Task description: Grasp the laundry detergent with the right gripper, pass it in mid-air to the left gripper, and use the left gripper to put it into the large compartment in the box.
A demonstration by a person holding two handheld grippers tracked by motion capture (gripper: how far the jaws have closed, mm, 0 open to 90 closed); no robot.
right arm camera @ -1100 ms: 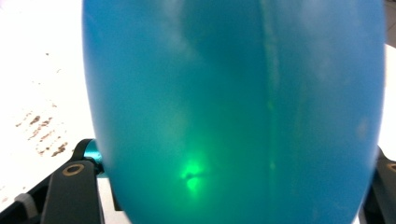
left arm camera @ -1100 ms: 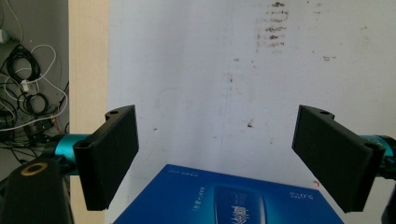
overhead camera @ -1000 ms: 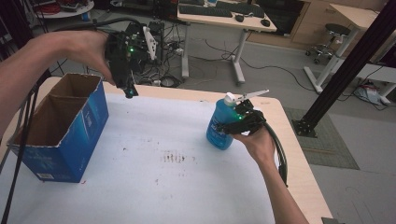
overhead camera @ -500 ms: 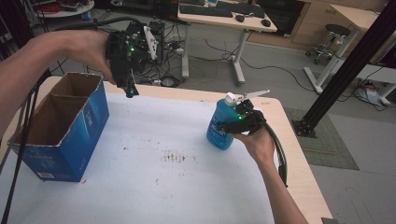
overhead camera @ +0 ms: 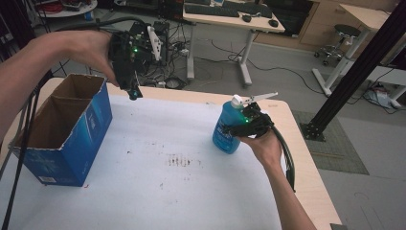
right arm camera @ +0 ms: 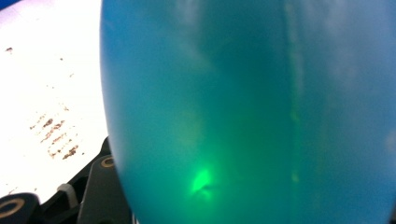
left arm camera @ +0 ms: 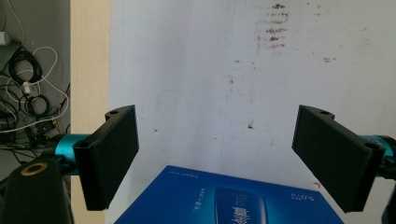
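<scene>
A: so the white table (overhead camera: 158,191) has the blue cardboard box (overhead camera: 62,129) standing open at its left edge; the blue bottle (overhead camera: 229,127) is upright at the right side, well apart from the box

B: yep; right gripper (overhead camera: 246,125) is clamped on the bottle; left gripper (overhead camera: 134,92) hangs above the box's far corner, jaws spread wide, grasping nothing
</scene>
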